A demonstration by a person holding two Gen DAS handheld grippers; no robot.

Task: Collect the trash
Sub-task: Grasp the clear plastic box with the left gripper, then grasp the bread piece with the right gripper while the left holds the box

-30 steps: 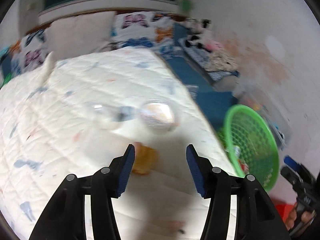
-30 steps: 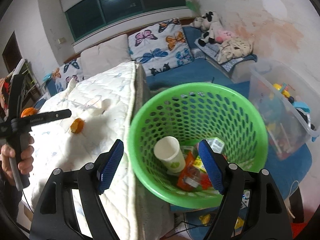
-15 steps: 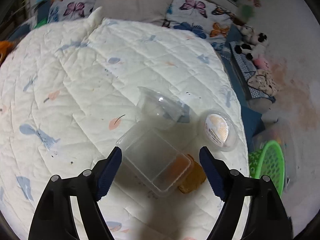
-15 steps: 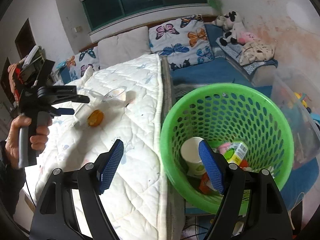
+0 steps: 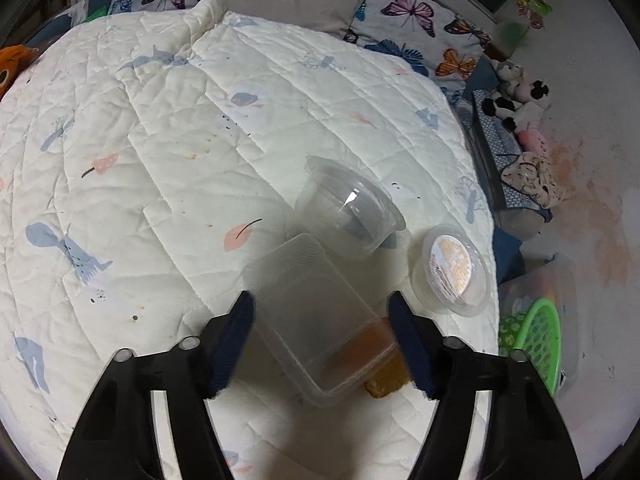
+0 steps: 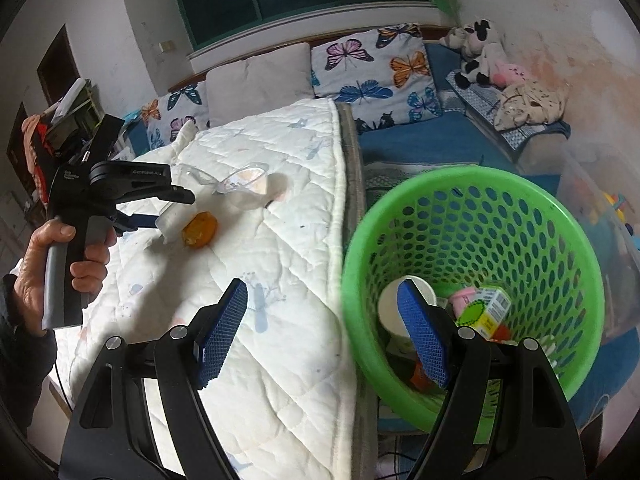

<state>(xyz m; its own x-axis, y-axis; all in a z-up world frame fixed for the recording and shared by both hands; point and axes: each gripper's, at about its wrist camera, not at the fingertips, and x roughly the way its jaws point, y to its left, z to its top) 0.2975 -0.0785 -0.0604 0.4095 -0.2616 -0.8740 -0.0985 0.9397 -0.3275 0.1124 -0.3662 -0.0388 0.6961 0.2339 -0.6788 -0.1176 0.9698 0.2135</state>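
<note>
On the white quilt [image 5: 160,160] lie a clear rectangular plastic tray [image 5: 316,320], a clear plastic cup [image 5: 352,208] on its side, a round lidded tub [image 5: 452,272] and an orange piece of trash [image 5: 386,384] partly under the tray. My left gripper [image 5: 322,344] is open, its jaws on either side of the tray, just above it. My right gripper [image 6: 320,332] is open and empty, hovering over the bed edge beside the green basket [image 6: 576,240], which holds a paper cup [image 6: 394,312] and cartons. The left gripper also shows in the right wrist view [image 6: 160,208].
Butterfly pillows [image 6: 376,64] and plush toys [image 6: 480,56] lie beyond the bed. A clear storage bin [image 6: 600,208] stands to the right of the basket. The quilt's edge [image 6: 344,240] drops off beside the basket. The basket also shows in the left wrist view [image 5: 536,336].
My left gripper has swung over the bed and come down around the clear tray, jaws opened wider. My right gripper has drifted left, from over the basket toward the bed edge.
</note>
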